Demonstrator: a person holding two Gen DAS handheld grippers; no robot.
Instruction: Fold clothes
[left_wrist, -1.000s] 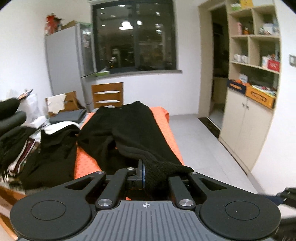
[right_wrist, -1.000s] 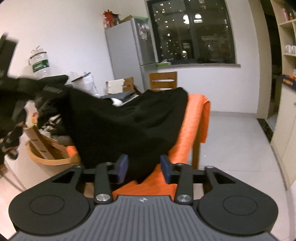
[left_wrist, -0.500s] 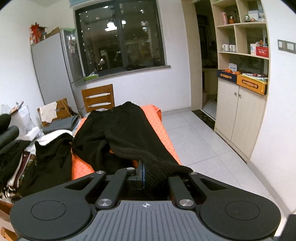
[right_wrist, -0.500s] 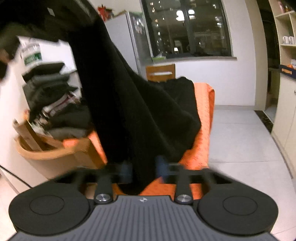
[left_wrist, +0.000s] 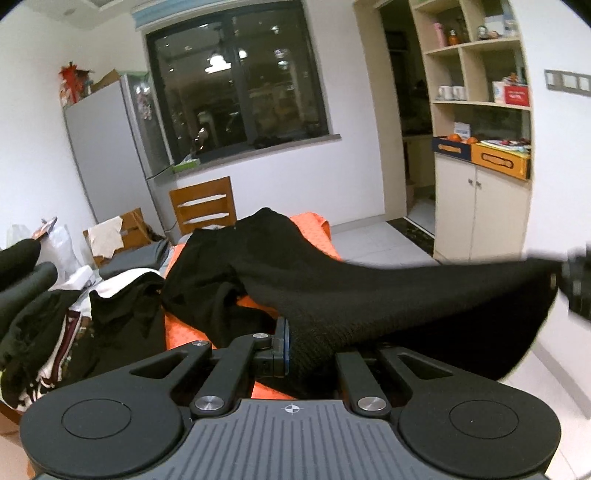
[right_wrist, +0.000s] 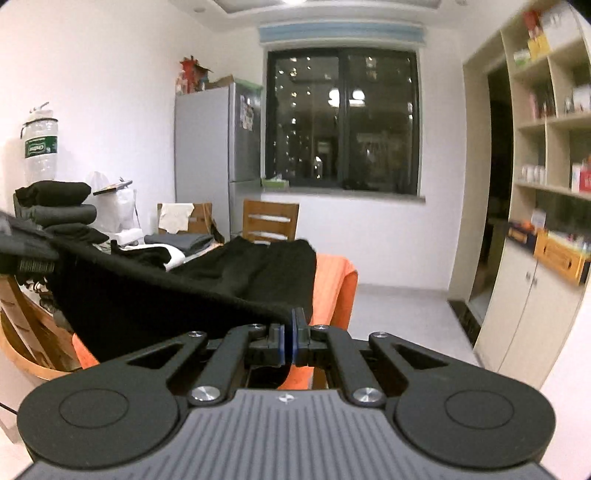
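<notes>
Black knitted trousers (left_wrist: 258, 258) stretch taut off the orange-covered table (left_wrist: 314, 223), their hem pinched between left gripper (left_wrist: 306, 345) and right gripper (right_wrist: 293, 338).

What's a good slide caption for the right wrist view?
Right gripper shut on a black garment, stretched taut toward the left gripper over an orange-covered table.

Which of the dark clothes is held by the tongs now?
The black knit garment stretched over the orange cloth: both the left tongs and right tongs grip it. The other dark clothes lie stacked, untouched.
</notes>
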